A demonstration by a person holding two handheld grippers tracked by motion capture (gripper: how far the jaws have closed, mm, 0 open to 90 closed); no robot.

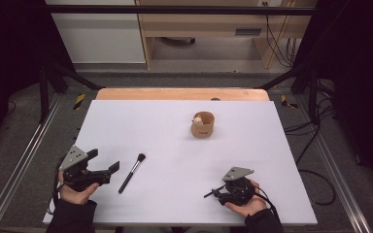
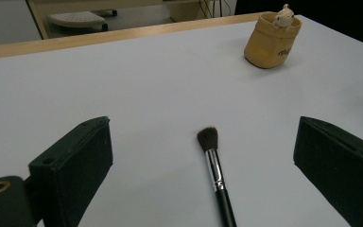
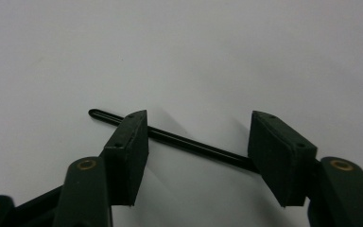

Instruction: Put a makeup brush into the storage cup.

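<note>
Straddling thin black stick [image 3: 194,144], right hand-held gripper [image 3: 198,142] half-open | left hand-held gripper [image 2: 203,156] wide, facing makeup brush [image 2: 216,172]

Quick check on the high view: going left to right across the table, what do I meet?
Left gripper → makeup brush → tan pouch with a small figure in it → right gripper, with a thin black stick lying between its jaws.
</note>
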